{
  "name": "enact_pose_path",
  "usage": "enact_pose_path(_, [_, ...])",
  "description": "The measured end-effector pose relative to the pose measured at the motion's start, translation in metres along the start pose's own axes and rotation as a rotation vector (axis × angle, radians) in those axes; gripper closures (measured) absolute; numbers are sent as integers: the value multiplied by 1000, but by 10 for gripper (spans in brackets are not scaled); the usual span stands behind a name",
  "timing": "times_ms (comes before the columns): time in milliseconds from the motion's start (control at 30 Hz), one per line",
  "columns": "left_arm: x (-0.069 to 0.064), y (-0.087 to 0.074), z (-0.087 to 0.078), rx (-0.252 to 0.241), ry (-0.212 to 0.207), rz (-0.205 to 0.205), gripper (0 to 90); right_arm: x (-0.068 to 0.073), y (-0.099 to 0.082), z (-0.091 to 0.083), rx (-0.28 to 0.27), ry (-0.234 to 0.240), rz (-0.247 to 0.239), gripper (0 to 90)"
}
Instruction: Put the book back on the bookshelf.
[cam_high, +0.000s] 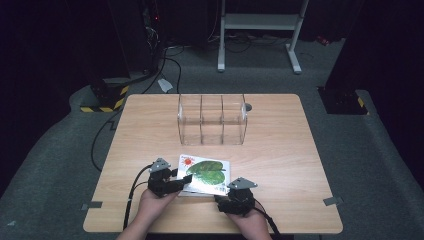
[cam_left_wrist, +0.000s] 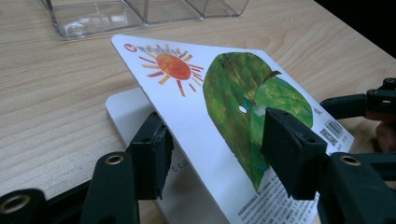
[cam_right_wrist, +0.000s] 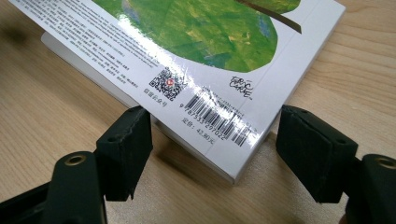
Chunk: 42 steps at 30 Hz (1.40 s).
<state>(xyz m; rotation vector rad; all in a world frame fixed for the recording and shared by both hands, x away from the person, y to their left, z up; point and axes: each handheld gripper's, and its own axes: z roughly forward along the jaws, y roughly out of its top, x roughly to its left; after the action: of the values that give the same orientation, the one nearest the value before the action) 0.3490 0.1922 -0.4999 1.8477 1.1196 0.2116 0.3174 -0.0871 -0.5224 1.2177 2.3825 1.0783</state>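
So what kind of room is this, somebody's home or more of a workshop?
Probably a lab or recording studio, not a home: dark curtained walls, cables trailing over grey carpet, hazard-striped stand bases, and a lone wooden table with a picture book and clear organizer.

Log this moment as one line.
left tool: open, astride lifted book cover | right tool: open at book's barcode corner | clear organizer: behind, untouched

Our two black grippers, left gripper, right gripper, grey three-cornered plates, brass-ringed screw holes, blocky ridged pads, trailing black cables
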Motion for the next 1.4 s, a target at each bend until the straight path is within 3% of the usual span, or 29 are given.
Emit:
enact_pose_path(333, [3,-2,1,22,-14,39,499,5,1,1,20,-32,-30,263])
enact_pose_path(467, [4,-5,2,41,-8,55,522,7,0,1,28,-49,-74,262])
enact_pose_path(633, [4,-9,4,47,5,87,536,0,-1,-4,31,15,-46,274])
enact_pose_path(833, [4,-15,4,30,8,108,542,-6,0,-12,-39,32,14,318])
enact_pose_path(933, [5,-18,4,19,10,120,542,-9,1,-12,-35,38,9,358])
enact_pose_path(1000, [6,-20,5,12,4,103,542,-11,2,-13,-45,41,17,360])
enact_pose_path(1133, [5,-21,3,-4,5,123,549,-16,12,-15,-50,54,36,408])
enact_pose_path(1233, [4,-20,0,-26,5,130,595,-18,20,-17,-115,4,-4,419])
enact_pose_path(1400, [1,-21,-4,-44,17,179,613,-19,15,-12,-225,-40,8,402])
